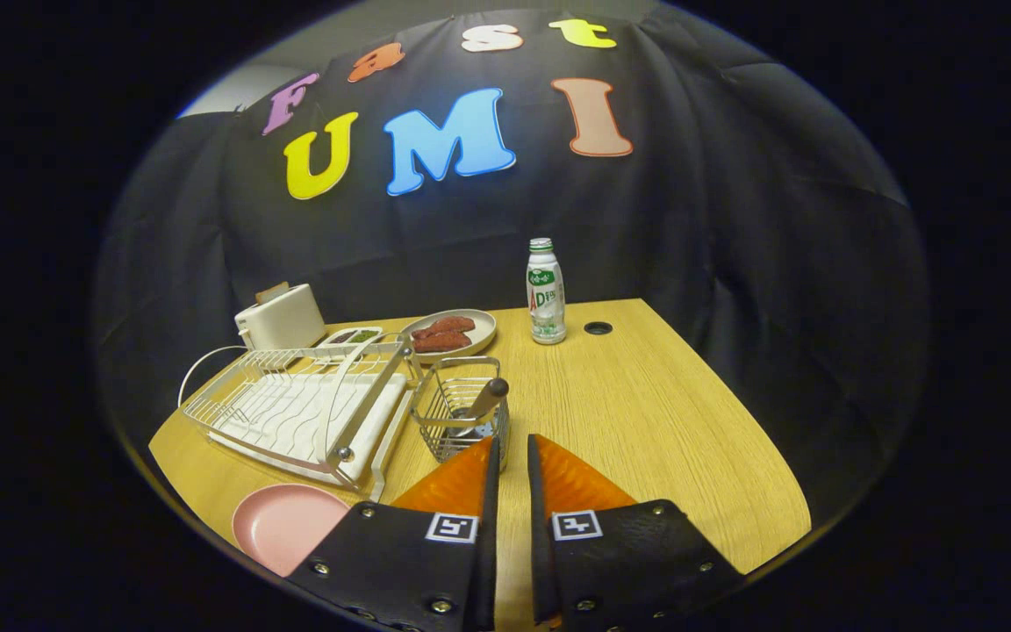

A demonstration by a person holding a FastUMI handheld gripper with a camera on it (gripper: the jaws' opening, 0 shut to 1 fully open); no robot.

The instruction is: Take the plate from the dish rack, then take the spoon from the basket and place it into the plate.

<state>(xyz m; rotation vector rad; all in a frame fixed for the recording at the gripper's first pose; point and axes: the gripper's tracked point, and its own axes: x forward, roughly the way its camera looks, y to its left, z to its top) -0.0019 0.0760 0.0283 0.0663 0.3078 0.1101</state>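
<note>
Tongs (512, 449) nearly closed, empty, just short of the basket (462, 412); spoon (481, 405) handle leans up-right, bowl seemingly down.

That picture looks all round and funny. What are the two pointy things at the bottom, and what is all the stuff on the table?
The camera sits on a hand-held grabbing tool and looks forward, so the scene looks bent. The two pointy things are the gripper fingers. They are almost together and hold nothing.

Just ahead of them is a wire basket with a spoon standing in it, handle up. Beside the basket is a white dish rack. A pink plate lies flat on the wooden table, next to the fingers.

Farther back are a toaster, a plate of food and a bottle.
</note>
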